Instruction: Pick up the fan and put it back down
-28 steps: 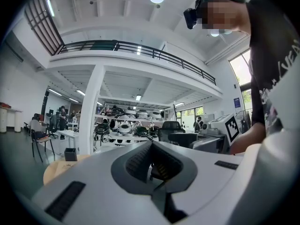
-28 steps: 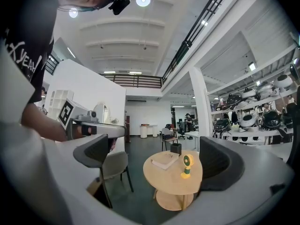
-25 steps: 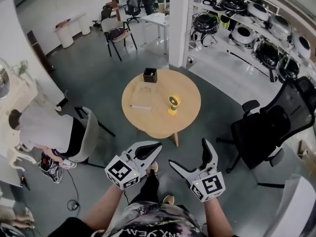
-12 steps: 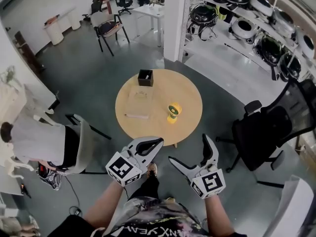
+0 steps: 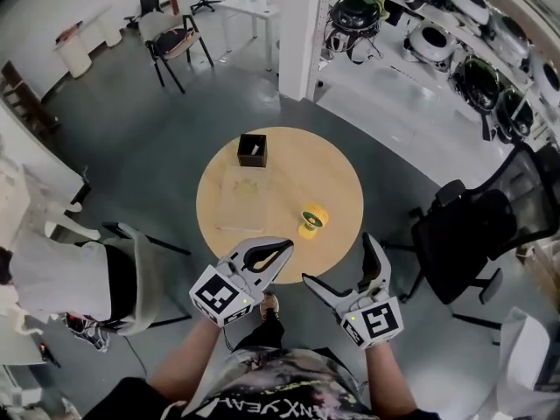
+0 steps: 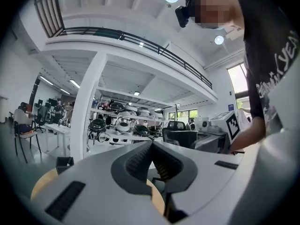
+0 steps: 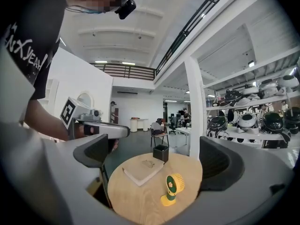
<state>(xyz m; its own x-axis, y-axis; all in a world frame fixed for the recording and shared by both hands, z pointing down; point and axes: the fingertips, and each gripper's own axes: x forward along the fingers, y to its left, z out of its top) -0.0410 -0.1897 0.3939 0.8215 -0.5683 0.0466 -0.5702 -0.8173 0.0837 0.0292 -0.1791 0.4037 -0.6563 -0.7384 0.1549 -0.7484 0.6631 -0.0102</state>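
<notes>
A small yellow and green fan (image 5: 311, 219) stands upright on the round wooden table (image 5: 337, 169), toward its near right side. In the right gripper view the fan (image 7: 172, 189) faces me between the two wide-apart fingers. My right gripper (image 5: 339, 261) is open and empty, held short of the table's near edge. The left gripper (image 5: 285, 246) is shut with nothing in it, its tips over the table's near rim. In the left gripper view the gripper (image 6: 152, 144) shows ribbed pads pressed together, and the fan is hidden behind them.
A pale flat book (image 5: 238, 198) and a black square box (image 5: 252, 150) share the table. A black office chair (image 5: 472, 234) stands to the right, a grey chair (image 5: 144, 261) with a seated person (image 5: 61, 278) to the left. A white pillar (image 5: 297, 24) and shelves rise behind.
The table, with the fan still standing on it, has drawn closer to me and to both grippers. Neither gripper's jaws have changed.
</notes>
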